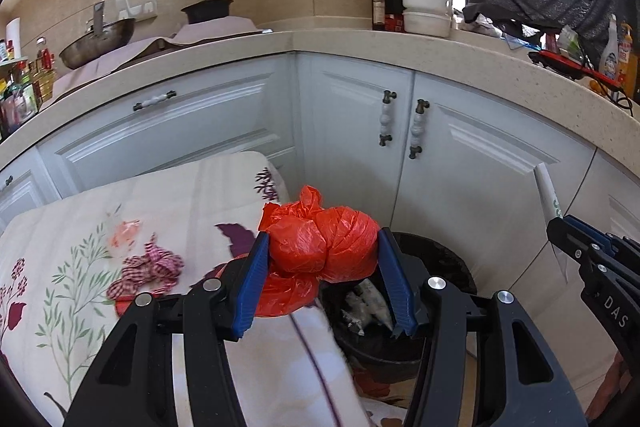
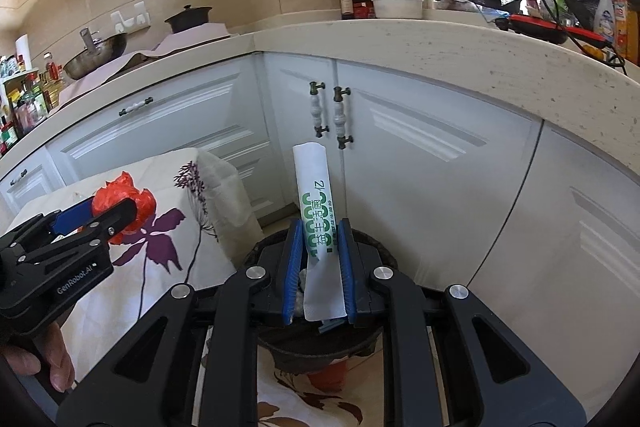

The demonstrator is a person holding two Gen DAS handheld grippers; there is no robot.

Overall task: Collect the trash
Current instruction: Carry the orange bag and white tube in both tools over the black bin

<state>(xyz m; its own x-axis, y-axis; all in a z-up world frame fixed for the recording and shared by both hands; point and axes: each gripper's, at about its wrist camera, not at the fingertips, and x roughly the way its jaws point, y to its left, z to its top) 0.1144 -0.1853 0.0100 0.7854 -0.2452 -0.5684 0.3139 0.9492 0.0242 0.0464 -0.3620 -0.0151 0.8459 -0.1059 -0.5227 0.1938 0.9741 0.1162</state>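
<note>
The left gripper [image 1: 323,255] stands about half open, its blue pads [image 1: 256,283] pressed against both sides of a knotted red plastic bag [image 1: 320,247]; the bag is held clear of the surface, above the floral cloth [image 1: 80,227] and just left of the black trash bin [image 1: 436,267] that lies directly ahead and below the right-hand finger; crumpled waste shows inside the bin; a checked scrap [image 1: 148,267] and a clear wrapper [image 1: 124,235] lie on the cloth to the left of this gripper; the right gripper [image 2: 323,247] is nearly closed, clamping an upright white paper sleeve [image 2: 316,211] with green print between its pads; the sleeve projects forward past the fingertips, and the bin sits directly beneath them; white cabinet doors [image 2: 400,147] stand beyond both grippers
</note>
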